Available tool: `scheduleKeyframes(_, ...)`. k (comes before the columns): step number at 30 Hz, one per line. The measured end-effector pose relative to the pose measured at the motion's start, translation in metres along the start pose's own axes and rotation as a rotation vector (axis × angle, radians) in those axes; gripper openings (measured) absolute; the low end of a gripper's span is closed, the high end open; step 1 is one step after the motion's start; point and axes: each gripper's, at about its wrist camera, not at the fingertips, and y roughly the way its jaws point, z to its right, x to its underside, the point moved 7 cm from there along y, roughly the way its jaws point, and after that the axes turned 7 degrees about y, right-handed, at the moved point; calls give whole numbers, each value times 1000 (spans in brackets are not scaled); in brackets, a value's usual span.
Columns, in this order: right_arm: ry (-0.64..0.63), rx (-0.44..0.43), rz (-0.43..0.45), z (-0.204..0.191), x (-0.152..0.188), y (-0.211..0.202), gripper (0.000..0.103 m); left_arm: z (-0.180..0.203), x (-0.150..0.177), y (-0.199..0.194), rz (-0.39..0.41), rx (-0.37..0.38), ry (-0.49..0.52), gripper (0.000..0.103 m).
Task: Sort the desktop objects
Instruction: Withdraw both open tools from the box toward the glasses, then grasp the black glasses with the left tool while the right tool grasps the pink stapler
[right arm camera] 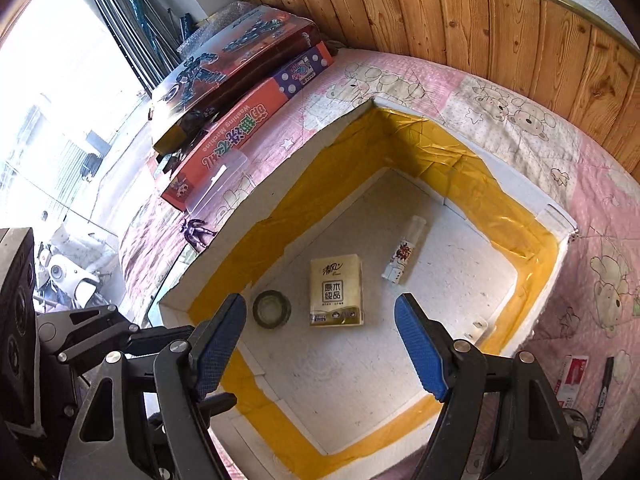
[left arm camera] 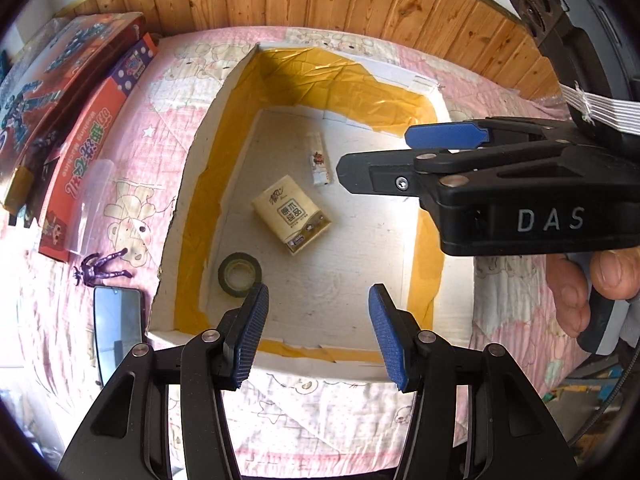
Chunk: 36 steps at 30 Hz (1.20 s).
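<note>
Two grippers, both spread wide with nothing between the pads: left gripper (left arm camera: 318, 332) over the near rim of the foam box (left arm camera: 182, 216), right gripper (right arm camera: 320, 348) above the same box and poking in sideways in the left view. Blue pads (left arm camera: 252, 336), knurled and rubbery-looking.

Already inside the box: tissue pack (right arm camera: 337, 290) flat near the middle, tape roll (right arm camera: 272, 309) just beside it, small spray bottle (right arm camera: 404, 254) lying on its side a bit further in. Still out on the quilt (left arm camera: 132, 160): purple action figure (left arm camera: 100, 268) and smartphone (left arm camera: 118, 330) left of the box, marker (right arm camera: 602, 392) and a small red-and-white packet (right arm camera: 574, 378) to its right. Toy boxes (right arm camera: 240, 92) stacked at the back, probably not part of the sort.

Possible trouble:
- phone is flat, glossy and thin on soft quilt, so likely to slip or get pushed into the fabric instead of pinched
- figure has skinny splayed limbs, easy to catch by one arm and have it swing
- grippers crowded close over the box, so a bump between them seems plausible
- foam walls crumbly, yellow tape lining wrinkled and slick, so a careless dip could snag the rim
</note>
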Motion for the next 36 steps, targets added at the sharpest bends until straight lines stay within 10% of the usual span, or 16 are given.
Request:
scheduleKeyframes(10,-28,-33,233,1,47,-72,70,48,11,-42,169,-147,131,55)
scheduleKeyframes(23,325,-96,523,116,136,-158,53,159,17,-19,153,92,215,55)
scheduleKeyframes(30,613,-83,462,214,176,-133,53,203,5,26,88,132,230,55)
scheduleKeyframes(36,610,32,373,248,195,-90,55,224,-26,55,92,112,287,55)
